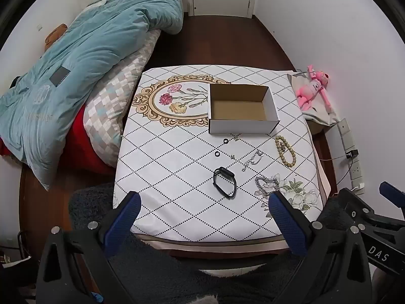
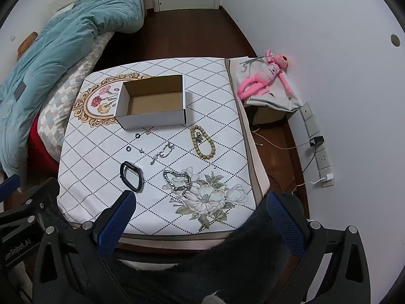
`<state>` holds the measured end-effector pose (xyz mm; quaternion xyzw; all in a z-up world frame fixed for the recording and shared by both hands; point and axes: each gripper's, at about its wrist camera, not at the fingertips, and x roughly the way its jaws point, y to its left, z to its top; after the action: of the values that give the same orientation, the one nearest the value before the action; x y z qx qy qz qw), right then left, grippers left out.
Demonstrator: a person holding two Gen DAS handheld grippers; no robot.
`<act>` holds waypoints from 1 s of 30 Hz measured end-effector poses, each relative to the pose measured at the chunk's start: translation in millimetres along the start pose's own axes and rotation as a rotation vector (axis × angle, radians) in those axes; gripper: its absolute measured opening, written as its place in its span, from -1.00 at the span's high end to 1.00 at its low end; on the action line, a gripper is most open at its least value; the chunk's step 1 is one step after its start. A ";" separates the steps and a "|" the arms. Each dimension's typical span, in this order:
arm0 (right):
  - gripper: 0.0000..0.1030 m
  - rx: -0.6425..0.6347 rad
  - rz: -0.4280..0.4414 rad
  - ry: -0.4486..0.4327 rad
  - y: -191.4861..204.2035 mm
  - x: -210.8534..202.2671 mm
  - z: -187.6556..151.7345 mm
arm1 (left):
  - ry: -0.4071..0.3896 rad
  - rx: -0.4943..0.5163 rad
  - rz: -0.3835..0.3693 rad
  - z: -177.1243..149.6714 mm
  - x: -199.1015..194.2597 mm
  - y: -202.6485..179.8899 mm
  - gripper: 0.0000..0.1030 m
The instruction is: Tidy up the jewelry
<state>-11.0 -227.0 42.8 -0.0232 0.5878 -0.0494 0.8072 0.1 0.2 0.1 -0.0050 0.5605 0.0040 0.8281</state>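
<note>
Worktop covered in a white cloth printed with a dotted black diamond grid, a gold-framed flower medallion toward the far left corner and a pale flower print at the near right corner. Dark wood floor around it. Bed along the left wall with a rumpled teal quilt over a checked pillow. White walls, white door at the far end. A pink plush toy lies on grey cloth beyond the worktop's right edge; a power strip runs along the right wall.

Cardboard box, white outside, brown inside, open top, nothing in it, stands near the far edge, partly over the medallion.

Jewelry lies loose on the cloth between the box and the near edge, pieces apart from each other:
- two small black rings, just in front of the box;
- bead bracelet, tan round beads, toward the right edge;
- thin silver chain, loosely bunched, mid-worktop;
- black band, smooth oval loop, nearer the front edge;
- chunky silver link bracelet, touching the flower print.

Left gripper: blue textured pads wide apart, holding nothing, at the near edge.
Right gripper: likewise spread wide, holding nothing, at the near right corner.
</note>
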 end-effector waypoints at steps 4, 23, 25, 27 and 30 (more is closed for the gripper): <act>-1.00 0.004 0.001 0.001 -0.3 -1.8 -0.1 | -0.005 0.004 0.006 0.2 0.2 -0.7 -1.00; -1.00 -0.002 0.000 -0.014 5.0 -13.8 3.4 | -0.018 -0.004 -0.005 -2.3 -7.0 4.3 -1.00; -1.00 -0.002 -0.001 -0.015 3.9 -14.3 4.2 | -0.017 -0.002 -0.004 -2.4 -6.1 3.5 -1.00; -1.00 -0.003 -0.003 -0.017 1.7 -14.2 3.7 | -0.018 -0.003 -0.006 -3.5 -6.9 2.9 -1.00; -1.00 -0.002 -0.009 -0.022 -0.8 -15.3 3.3 | -0.019 0.000 -0.009 -4.7 -7.1 0.8 -1.00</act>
<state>-12.6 -226.2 58.4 -0.0272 0.5789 -0.0520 0.8133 -6.9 1.0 5.0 -0.0076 0.5527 0.0003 0.8333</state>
